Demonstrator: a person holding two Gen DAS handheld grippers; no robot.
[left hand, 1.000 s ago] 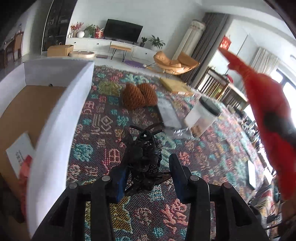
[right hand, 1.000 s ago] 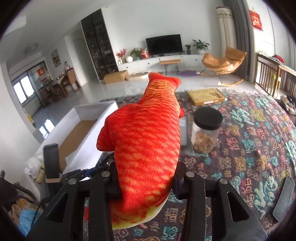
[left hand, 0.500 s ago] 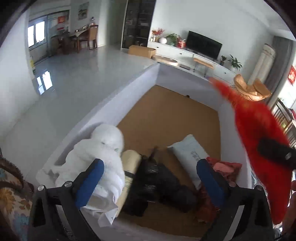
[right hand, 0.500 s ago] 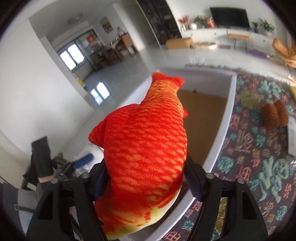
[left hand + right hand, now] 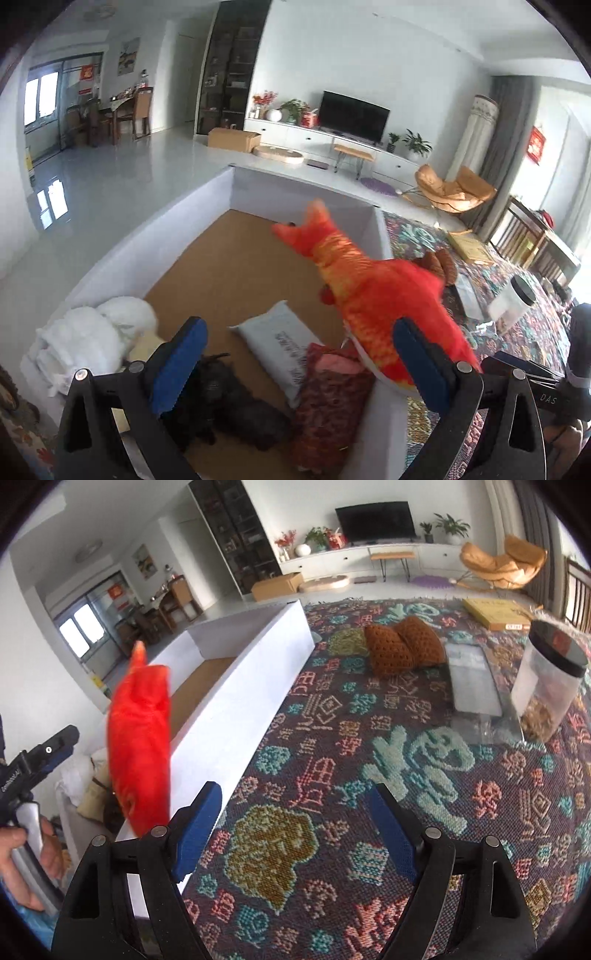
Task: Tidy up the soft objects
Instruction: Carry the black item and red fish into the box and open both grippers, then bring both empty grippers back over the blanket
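Note:
A red-orange fish plush (image 5: 373, 295) hangs blurred over the right wall of the white box (image 5: 221, 184), free of both grippers. In the right wrist view the fish plush (image 5: 140, 738) is left of my right gripper (image 5: 295, 834), whose jaws are opening with nothing between them above the patterned carpet (image 5: 406, 757). My left gripper (image 5: 299, 365) stands open and empty over the box's near end. Below it lie a black plush (image 5: 236, 402), a grey pillow (image 5: 284, 343), a maroon soft item (image 5: 332, 398) and a white plush (image 5: 92, 339).
A brown knitted cushion (image 5: 402, 646), a clear plastic bag (image 5: 472, 679), a black-lidded jar (image 5: 550, 686) and a flat yellow box (image 5: 495, 613) lie on the carpet. A hand (image 5: 22, 853) holds the left gripper's handle at the left edge. Bare cardboard floor fills the box's far half.
The fish has left the right gripper, which opened and swung toward the carpet. The left gripper let go of the black plush, now lying in the box, and stays open above it.

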